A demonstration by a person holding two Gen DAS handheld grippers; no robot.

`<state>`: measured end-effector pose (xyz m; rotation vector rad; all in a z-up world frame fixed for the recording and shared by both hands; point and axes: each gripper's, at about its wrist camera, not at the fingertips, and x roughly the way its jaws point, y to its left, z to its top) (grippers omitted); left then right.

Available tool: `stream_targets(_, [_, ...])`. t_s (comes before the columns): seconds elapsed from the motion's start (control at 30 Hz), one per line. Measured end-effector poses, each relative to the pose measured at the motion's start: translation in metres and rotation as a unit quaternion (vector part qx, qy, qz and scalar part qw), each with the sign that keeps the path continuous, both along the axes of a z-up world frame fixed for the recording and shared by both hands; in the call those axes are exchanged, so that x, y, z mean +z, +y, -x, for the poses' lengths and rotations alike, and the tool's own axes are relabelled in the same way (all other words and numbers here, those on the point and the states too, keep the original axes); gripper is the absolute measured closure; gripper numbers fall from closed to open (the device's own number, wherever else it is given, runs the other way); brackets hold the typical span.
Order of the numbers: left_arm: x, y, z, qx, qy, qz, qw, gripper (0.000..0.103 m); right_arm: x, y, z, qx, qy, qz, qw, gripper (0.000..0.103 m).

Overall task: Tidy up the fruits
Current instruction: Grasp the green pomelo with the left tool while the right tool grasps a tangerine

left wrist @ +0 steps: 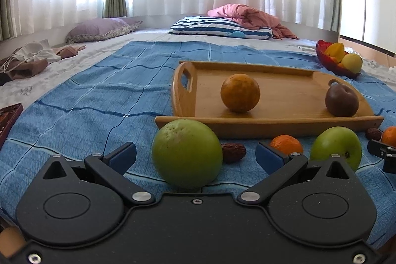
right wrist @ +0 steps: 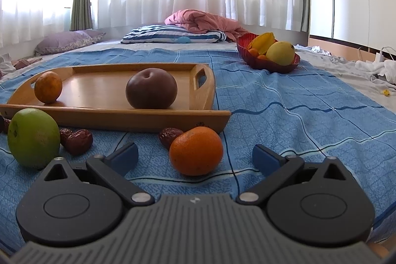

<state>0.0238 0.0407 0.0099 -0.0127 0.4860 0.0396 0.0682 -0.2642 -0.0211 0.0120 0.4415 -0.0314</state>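
Note:
A wooden tray point(left wrist: 284, 126) point(right wrist: 118, 119) lies on the blue cloth and holds an orange fruit point(left wrist: 240, 92) point(right wrist: 48, 87) and a brown pear-like fruit point(left wrist: 341, 100) point(right wrist: 151, 88). My left gripper point(left wrist: 195, 156) is open, its fingers on either side of a large green fruit point(left wrist: 186, 152) resting on the cloth. My right gripper point(right wrist: 195, 156) is open around a tangerine point(right wrist: 196, 151). A green apple point(left wrist: 335, 147) point(right wrist: 33, 137), another tangerine point(left wrist: 287, 144) and red dates point(left wrist: 234, 152) point(right wrist: 79, 141) lie in front of the tray.
A red bowl point(right wrist: 268, 64) point(left wrist: 331, 63) with yellow fruit stands behind the tray to the right. A striped pillow point(left wrist: 220, 27), pink blanket point(right wrist: 205, 21) and purple pillow point(left wrist: 99, 29) lie farther back. Clothes point(left wrist: 29, 58) lie at the left, white items point(right wrist: 376, 66) at the right.

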Motion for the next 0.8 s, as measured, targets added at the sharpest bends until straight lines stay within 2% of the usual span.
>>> stream_targets(0.5, [-0.0053, -0.0017, -0.0041, 0.0, 0.004, -0.005, 1.0, 0.002, -0.0012, 0.0008, -0.001, 0.0, 0.001, -0.002, 1.0, 0.0])
stream_targets(0.6, [-0.0058, -0.0022, -0.004, -0.001, 0.004, -0.006, 1.0, 0.006, -0.0014, 0.0007, -0.0016, 0.002, 0.003, -0.001, 1.0, 0.0])
stream_targets(0.73, [-0.0069, -0.0025, -0.0051, -0.003, 0.01, -0.007, 0.9999, 0.021, -0.0011, -0.0006, -0.0029, 0.004, 0.004, -0.001, 1.0, 0.005])
stream_targets(0.8, [-0.0073, -0.0025, -0.0062, -0.005, 0.013, -0.006, 0.9999, 0.025, -0.001, -0.0002, -0.0035, 0.005, 0.004, 0.001, 1.0, 0.009])
